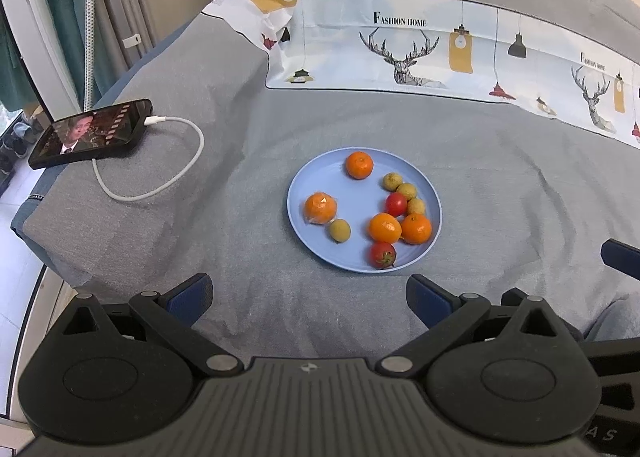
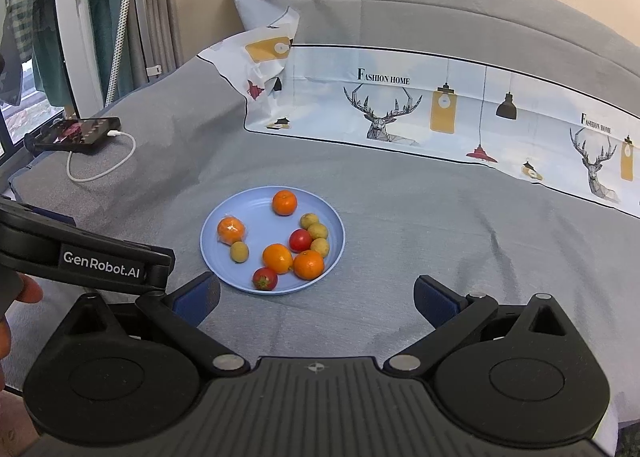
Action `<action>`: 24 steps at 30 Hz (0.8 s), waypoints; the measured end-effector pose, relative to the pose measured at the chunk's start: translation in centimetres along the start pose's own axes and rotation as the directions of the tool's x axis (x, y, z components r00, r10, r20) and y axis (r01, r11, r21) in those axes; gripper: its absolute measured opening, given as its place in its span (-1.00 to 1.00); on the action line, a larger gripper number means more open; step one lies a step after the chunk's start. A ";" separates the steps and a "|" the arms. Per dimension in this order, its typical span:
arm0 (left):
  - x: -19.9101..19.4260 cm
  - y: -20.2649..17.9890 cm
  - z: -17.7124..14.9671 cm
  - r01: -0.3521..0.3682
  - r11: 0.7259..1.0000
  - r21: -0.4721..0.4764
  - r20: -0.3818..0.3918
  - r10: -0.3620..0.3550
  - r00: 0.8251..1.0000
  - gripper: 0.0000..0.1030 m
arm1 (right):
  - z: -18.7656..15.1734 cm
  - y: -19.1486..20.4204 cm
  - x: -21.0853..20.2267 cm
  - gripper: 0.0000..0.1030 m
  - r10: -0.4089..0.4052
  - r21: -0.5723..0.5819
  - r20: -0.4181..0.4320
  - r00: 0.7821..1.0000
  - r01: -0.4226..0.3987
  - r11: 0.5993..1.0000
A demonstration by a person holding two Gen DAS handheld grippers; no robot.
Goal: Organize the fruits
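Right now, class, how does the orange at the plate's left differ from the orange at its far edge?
The left orange sits in clear plastic wrap; the far orange is bare. The left orange touches a small yellowish fruit; the far orange stands alone. Both are round, orange and rest on the blue plate.

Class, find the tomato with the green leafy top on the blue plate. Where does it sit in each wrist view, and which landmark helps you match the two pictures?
Left wrist view: tomato with the green leafy top lies at the blue plate's near rim, right of centre.
Right wrist view: same tomato lies at the plate's near rim, left of centre.
Shared landmark: the phone on its white cable, far left.
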State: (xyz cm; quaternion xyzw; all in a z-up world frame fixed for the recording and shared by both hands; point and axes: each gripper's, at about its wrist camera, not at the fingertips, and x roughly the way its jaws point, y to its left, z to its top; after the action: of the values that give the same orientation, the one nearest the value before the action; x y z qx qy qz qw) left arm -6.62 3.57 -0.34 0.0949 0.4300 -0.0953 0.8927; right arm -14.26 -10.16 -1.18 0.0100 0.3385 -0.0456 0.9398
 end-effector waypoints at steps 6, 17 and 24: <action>0.3 0.3 0.2 -0.038 0.999 -0.015 -0.016 0.038 0.999 0.99 | 0.0 -0.1 0.1 0.99 -0.002 0.005 -0.004 1.000 0.002 1.000; 0.6 0.4 -0.2 -0.125 0.991 -0.044 0.009 0.126 0.992 0.99 | -0.1 -0.1 0.4 0.99 -0.003 0.003 -0.013 1.000 0.003 1.000; 0.9 0.5 0.0 -0.093 0.995 -0.036 -0.029 0.092 0.995 0.99 | -0.3 -0.1 0.6 0.99 -0.003 0.007 -0.017 1.000 0.003 1.000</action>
State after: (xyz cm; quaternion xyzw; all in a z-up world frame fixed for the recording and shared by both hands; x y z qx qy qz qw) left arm -5.95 4.00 -1.05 0.0995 0.4388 -0.0444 0.8920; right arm -13.94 -10.34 -1.78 0.0131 0.3462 -0.0480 0.9369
